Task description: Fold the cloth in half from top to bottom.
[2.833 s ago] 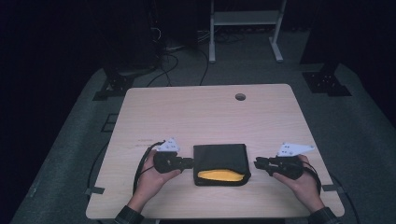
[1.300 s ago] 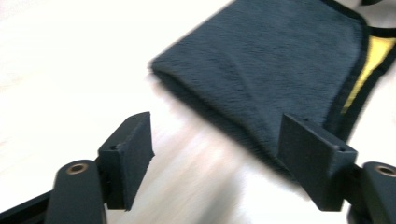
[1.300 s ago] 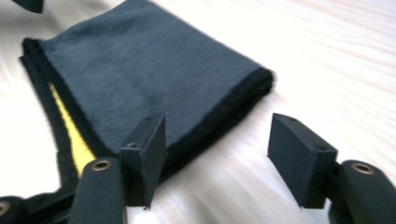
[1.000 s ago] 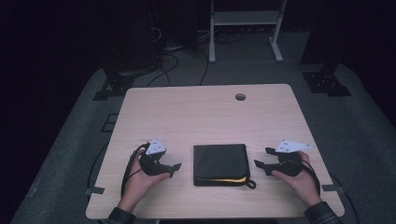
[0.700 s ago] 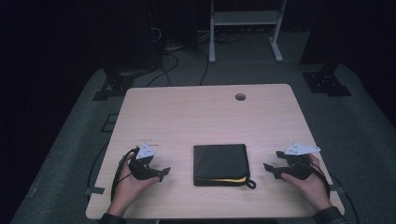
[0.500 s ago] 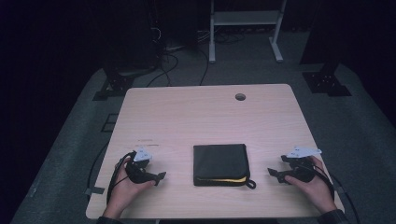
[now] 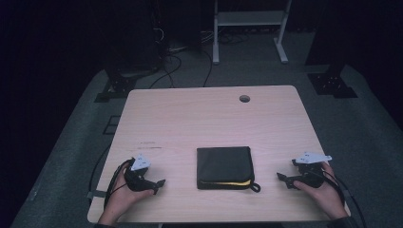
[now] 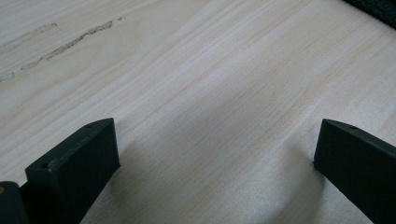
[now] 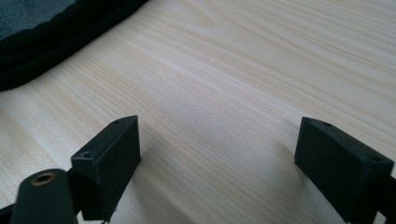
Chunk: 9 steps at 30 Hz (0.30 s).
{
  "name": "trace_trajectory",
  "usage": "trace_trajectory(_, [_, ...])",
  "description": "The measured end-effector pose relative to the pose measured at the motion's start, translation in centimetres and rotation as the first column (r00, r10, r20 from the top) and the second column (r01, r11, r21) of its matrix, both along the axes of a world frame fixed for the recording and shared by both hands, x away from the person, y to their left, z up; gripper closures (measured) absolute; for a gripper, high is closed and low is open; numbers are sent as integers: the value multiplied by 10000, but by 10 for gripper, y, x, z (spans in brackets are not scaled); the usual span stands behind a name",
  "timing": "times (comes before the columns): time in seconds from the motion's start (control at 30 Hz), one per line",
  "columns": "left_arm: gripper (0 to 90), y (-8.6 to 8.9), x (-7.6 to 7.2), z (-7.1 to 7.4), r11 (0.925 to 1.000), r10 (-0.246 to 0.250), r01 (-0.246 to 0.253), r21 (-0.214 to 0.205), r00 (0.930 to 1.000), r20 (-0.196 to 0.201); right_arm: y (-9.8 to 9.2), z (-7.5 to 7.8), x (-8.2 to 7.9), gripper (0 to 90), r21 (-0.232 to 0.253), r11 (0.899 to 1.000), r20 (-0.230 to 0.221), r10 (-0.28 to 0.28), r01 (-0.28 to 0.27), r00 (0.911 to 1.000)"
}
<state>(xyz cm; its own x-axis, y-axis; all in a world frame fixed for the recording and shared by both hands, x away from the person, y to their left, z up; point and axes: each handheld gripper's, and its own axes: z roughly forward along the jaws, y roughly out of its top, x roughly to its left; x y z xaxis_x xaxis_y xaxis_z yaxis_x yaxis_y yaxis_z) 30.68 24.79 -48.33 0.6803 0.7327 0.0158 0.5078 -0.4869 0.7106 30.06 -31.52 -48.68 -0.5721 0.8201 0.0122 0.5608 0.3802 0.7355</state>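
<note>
Since the earlier frames both hands have drawn outward from the black zip case [image 7: 224, 166], which now lies closed, and have settled on the tabletop [image 7: 209, 118]. Left tongs [image 7: 159, 182] and right tongs [image 7: 281, 179], having just been opening, stand released, nothing between them. Case: near front edge, midway between hands, well apart from each.

L tool [image 8: 215, 172] jaws wide apart, nothing btwn; bare wood table [image 8: 196, 79] below.

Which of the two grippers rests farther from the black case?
The left gripper: more bare table lies between it and the black case than on the right gripper's side.
</note>
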Motion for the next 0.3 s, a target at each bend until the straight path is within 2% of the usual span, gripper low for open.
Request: trace_trajectory(0.3, [0, 1, 0, 0, 10000, -78, 78, -19, 10000, 53, 0, 0, 0, 127, -16, 10000, 12, -3, 3, 10000])
